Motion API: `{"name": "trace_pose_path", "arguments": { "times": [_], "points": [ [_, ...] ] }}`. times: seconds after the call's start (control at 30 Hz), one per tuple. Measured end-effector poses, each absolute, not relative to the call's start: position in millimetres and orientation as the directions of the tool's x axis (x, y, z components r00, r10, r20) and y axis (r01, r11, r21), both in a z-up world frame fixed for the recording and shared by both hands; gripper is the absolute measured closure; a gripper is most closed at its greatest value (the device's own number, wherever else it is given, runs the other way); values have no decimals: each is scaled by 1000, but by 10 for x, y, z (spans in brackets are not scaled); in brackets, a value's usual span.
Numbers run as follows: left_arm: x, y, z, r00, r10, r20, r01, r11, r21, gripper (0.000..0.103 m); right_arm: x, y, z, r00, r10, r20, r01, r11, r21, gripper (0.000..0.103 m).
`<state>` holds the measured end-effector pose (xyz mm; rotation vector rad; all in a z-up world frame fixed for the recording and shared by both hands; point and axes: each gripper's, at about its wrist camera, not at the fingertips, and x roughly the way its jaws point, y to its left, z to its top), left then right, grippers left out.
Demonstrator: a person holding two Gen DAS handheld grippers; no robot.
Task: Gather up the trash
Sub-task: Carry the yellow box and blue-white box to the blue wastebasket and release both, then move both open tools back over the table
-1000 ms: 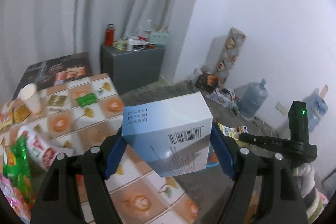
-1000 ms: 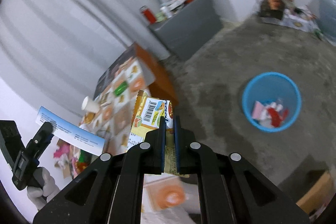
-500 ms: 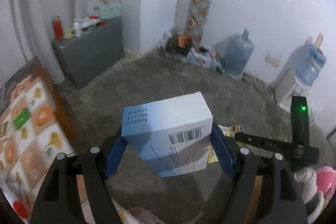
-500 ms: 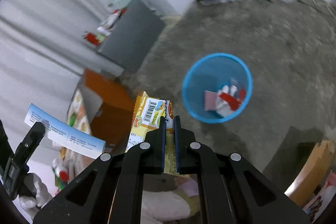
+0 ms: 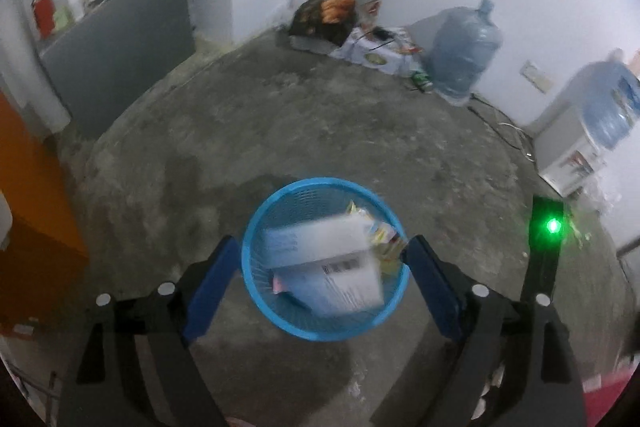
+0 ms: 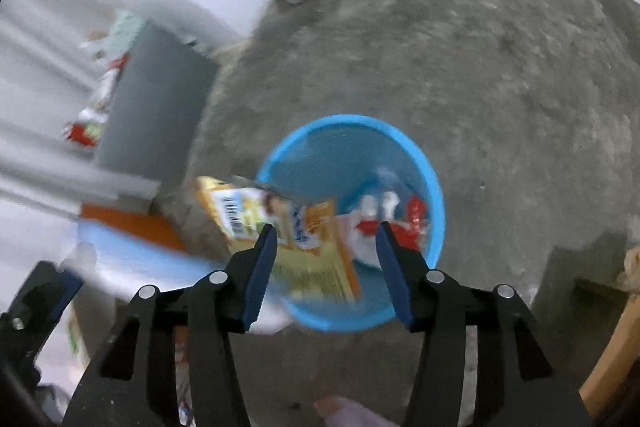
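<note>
1. Left gripper (image 5: 324, 263): jaws have just been opening and stand wide; the white box (image 5: 324, 267), blurred, is clear of both pads and over the blue bin (image 5: 256, 291)
2. Right gripper (image 6: 326, 255): jaws have just been opening to about half; the yellow packet (image 6: 280, 227) hangs loose between them at the bin's (image 6: 436, 211) rim
3. Hold both hands over the bin until both pieces land inside
</note>
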<state>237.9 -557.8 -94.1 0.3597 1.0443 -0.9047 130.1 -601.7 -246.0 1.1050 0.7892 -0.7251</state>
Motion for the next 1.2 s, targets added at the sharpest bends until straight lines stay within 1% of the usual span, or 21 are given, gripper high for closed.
{"name": "trace_pose_path", "arguments": {
  "times": [0.13, 0.2, 0.3, 0.5, 0.63, 0.73, 0.77, 0.83, 0.87, 0.93, 1.0, 1.03, 1.1, 1.2],
  "points": [
    [2375, -5452, -1023, 183, -494, -850, 784, 594, -177, 19, 1135, -5943, -2611, 524, -104, -845, 833, 270, 483, 53],
    [2344, -5397, -1009, 197, -502, -842, 790, 590, -167, 19, 1052, -5888, -2606, 516, -111, -849, 837, 277, 472, 53],
    [2317, -5255, -878, 205, -540, -816, 778, 596, -199, 19, 830, -5784, -2509, 530, -135, -837, 832, 274, 482, 53],
    [2084, -4856, -335, 255, -644, -721, 775, 583, -246, 19, 545, -5505, -2211, 568, -216, -794, 810, 314, 495, 53],
    [1807, -4416, 47, 282, -715, -640, 774, 563, -289, 19, 384, -5134, -1861, 604, -271, -750, 780, 397, 484, 53],
    [1596, -4106, 208, 288, -740, -608, 778, 551, -303, 19, 305, -4809, -1599, 644, -297, -705, 741, 469, 480, 53],
    [1491, -3951, 266, 291, -747, -597, 785, 544, -297, 19, 289, -4714, -1535, 655, -304, -692, 730, 492, 475, 51],
    [1343, -3720, 345, 312, -746, -588, 792, 547, -273, 19, 274, -4465, -1354, 673, -322, -666, 705, 552, 445, 44],
    [1245, -3550, 400, 326, -747, -579, 796, 547, -259, 19, 276, -4380, -1288, 675, -331, -659, 698, 577, 425, 38],
    [1090, -3242, 499, 352, -751, -559, 800, 551, -238, 17, 275, -4165, -1100, 695, -349, -628, 669, 634, 388, 34],
    [976, -2986, 573, 379, -748, -545, 802, 560, -210, 15, 279, -3961, -886, 723, -372, -581, 631, 698, 339, 21],
    [927, -2853, 603, 395, -743, -541, 799, 568, -196, 14, 286, -3885, -808, 731, -386, -562, 624, 712, 322, 19],
    [839, -2540, 658, 430, -726, -537, 784, 596, -177, 13, 298, -3722, -643, 756, -403, -515, 596, 749, 290, 7],
    [772, -2106, 699, 473, -697, -539, 743, 644, -182, 12, 383, -3458, -459, 789, -383, -480, 540, 805, 246, 7]
  ]
}}
